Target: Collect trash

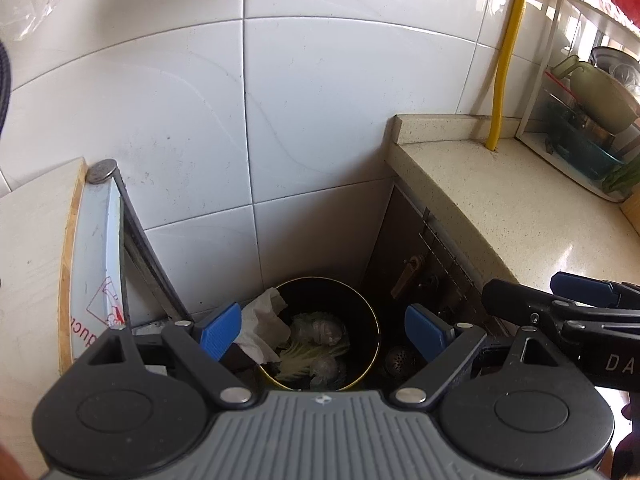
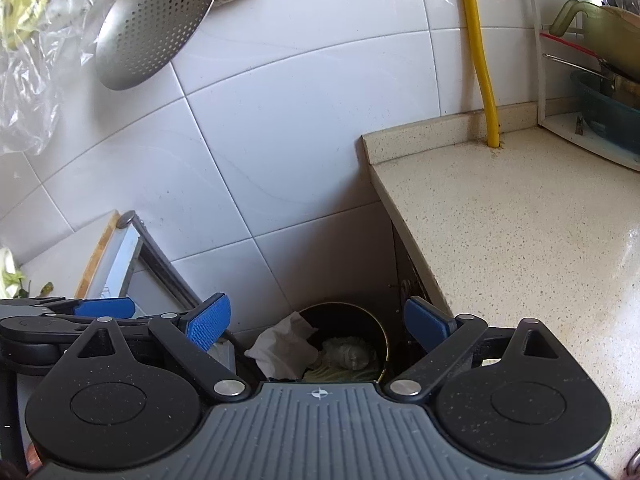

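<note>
Both grippers, the left gripper (image 1: 318, 330) and the right gripper (image 2: 318, 320), stand wide apart and hold nothing. At lower centre, 1 round black bin with a gold rim (image 1: 370, 312) holds cabbage scraps (image 1: 298, 356); 1 crumpled white tissue (image 1: 262, 328) drapes over its left rim. Risk: the tissue could slide outside the bin if a finger nudges it.

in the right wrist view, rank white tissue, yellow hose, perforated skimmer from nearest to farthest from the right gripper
1. White tissue: draped over the left rim of the trash bin, just below the open right gripper.
2. Yellow hose: upper right, running down the wall to the countertop.
3. Perforated skimmer: hanging on the wall, upper left.
The hose and skimmer ranking is close.
</note>
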`<action>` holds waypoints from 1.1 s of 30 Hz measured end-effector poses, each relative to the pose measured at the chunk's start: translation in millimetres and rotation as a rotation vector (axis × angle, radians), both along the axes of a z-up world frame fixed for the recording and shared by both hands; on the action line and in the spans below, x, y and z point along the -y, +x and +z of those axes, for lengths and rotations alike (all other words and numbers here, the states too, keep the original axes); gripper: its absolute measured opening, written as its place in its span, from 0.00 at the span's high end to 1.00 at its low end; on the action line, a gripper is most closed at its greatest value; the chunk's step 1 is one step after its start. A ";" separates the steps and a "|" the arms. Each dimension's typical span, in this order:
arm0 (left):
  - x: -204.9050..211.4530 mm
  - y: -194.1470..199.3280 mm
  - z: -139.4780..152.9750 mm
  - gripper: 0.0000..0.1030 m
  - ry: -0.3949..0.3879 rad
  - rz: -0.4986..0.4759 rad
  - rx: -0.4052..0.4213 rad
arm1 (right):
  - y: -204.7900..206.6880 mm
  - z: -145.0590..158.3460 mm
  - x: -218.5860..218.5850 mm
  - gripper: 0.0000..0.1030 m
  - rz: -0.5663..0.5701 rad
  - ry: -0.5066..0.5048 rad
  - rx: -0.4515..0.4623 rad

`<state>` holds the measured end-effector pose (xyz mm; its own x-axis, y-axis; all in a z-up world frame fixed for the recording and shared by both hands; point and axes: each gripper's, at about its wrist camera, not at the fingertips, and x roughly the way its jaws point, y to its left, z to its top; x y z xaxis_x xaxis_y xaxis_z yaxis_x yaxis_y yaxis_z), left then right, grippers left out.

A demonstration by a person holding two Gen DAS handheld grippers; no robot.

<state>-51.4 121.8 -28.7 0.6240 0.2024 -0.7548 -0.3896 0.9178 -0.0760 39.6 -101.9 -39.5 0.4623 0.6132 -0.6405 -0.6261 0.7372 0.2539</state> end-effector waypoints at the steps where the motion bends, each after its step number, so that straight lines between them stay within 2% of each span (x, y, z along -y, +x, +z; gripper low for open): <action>1: -0.8 -0.5 -1.0 0.16 -0.007 -0.001 -0.001 | -0.3 -1.1 -0.3 0.06 -0.003 -0.007 -0.001; 11: 3.4 -2.7 -11.5 0.16 0.001 0.017 -0.023 | -4.6 -9.0 -1.6 0.06 -0.011 -0.072 0.004; 15: 2.6 -1.3 -16.1 0.16 -0.039 0.031 -0.056 | -4.8 -12.6 2.8 0.06 -0.019 -0.077 -0.014; 17: 6.1 -7.4 -12.6 0.17 -0.012 0.057 -0.022 | -4.8 -15.9 4.9 0.06 -0.017 -0.075 -0.031; 19: 14.8 -9.5 -6.0 0.17 0.073 0.047 0.002 | -6.4 -18.9 3.8 0.06 -0.012 -0.085 -0.037; 21: 19.5 -8.7 -2.3 0.17 0.113 0.037 -0.004 | -6.3 -19.2 5.5 0.06 -0.014 -0.074 -0.043; 23: 20.0 -7.2 -2.4 0.17 0.101 0.052 -0.024 | -5.6 -18.1 5.7 0.06 -0.014 -0.076 -0.044; 30: 15.3 -6.5 -8.2 0.18 0.044 0.021 -0.005 | 0.1 -17.4 10.1 0.06 -0.029 -0.068 -0.052; 33: 15.6 -7.6 -8.5 0.18 0.056 0.028 -0.002 | 0.6 -17.4 9.0 0.06 -0.029 -0.066 -0.055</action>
<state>-59.0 106.2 -37.2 0.6158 0.2622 -0.7430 -0.4158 0.9092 -0.0237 40.2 -111.0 -56.8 0.4424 0.5554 -0.7042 -0.5904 0.7713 0.2375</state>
